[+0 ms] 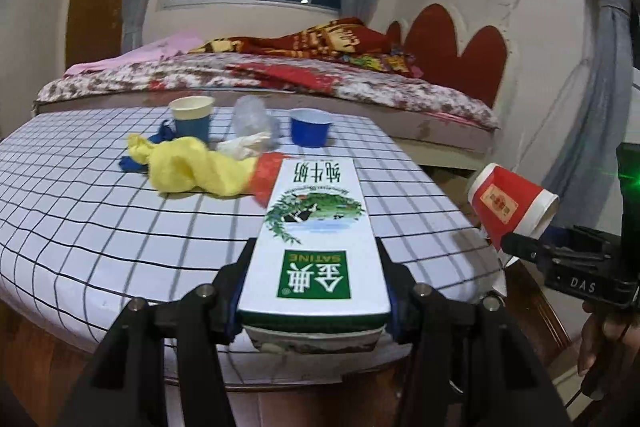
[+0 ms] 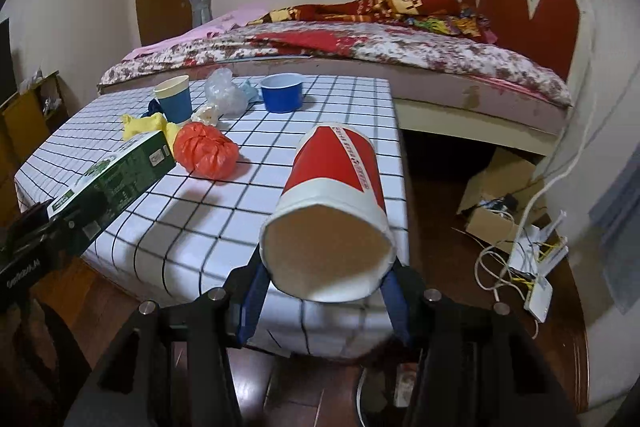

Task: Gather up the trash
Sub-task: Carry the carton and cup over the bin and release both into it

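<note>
Left gripper (image 1: 316, 307) clamps a milk carton (image 1: 316, 227); right gripper (image 2: 324, 291) clamps a red paper cup (image 2: 332, 203), both above the counter's (image 2: 280, 147) near edge. Carrying them off well likely calls for steady pressure, cup mouth kept level.

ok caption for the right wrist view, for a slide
Right gripper holds a red paper cup over the checked table; left gripper's milk carton at left.
</note>
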`<action>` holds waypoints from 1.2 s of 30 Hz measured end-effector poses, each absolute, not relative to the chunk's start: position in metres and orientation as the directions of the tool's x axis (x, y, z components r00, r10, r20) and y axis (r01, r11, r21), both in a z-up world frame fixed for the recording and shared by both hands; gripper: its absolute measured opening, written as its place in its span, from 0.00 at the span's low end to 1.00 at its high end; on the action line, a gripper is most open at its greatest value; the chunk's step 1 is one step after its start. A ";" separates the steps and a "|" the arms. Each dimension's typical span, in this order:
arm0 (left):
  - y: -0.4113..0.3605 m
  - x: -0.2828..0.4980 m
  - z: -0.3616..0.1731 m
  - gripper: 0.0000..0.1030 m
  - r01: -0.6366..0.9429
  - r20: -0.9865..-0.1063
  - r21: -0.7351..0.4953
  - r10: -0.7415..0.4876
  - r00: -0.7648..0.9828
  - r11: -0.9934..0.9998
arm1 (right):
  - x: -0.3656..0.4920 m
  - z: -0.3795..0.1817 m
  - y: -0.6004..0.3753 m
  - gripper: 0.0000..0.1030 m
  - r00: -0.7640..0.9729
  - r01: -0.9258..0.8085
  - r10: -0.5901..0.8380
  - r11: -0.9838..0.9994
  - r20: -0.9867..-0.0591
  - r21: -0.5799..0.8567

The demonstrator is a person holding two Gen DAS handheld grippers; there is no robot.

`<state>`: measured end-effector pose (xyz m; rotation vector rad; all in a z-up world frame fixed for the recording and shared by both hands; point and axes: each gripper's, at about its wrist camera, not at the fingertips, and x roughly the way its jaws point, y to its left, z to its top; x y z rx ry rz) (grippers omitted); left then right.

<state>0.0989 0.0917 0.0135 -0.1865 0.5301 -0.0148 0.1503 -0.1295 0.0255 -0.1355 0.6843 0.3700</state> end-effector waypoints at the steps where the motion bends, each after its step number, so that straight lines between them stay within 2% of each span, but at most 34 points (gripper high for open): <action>1: 0.085 0.097 0.015 0.52 -0.018 -0.499 -0.178 -0.074 0.863 0.984 | 0.146 0.026 -0.137 0.53 0.717 -0.371 0.283 0.929 -0.638 -0.004; 14: -0.011 0.095 0.018 0.52 0.203 -0.512 -0.114 -0.233 0.827 0.972 | 0.112 0.002 -0.230 0.53 0.735 -0.230 0.190 0.973 -0.651 0.024; 29: -0.108 0.091 -0.012 0.52 0.384 -0.597 -0.088 -0.357 0.718 0.919 | 0.094 -0.044 -0.297 0.53 0.690 -0.116 0.112 0.992 -0.715 0.044; 36: -0.128 0.095 -0.033 0.52 0.408 -0.643 -0.112 -0.379 0.666 0.906 | 0.094 -0.074 -0.307 0.53 0.637 -0.104 0.095 0.994 -0.765 0.037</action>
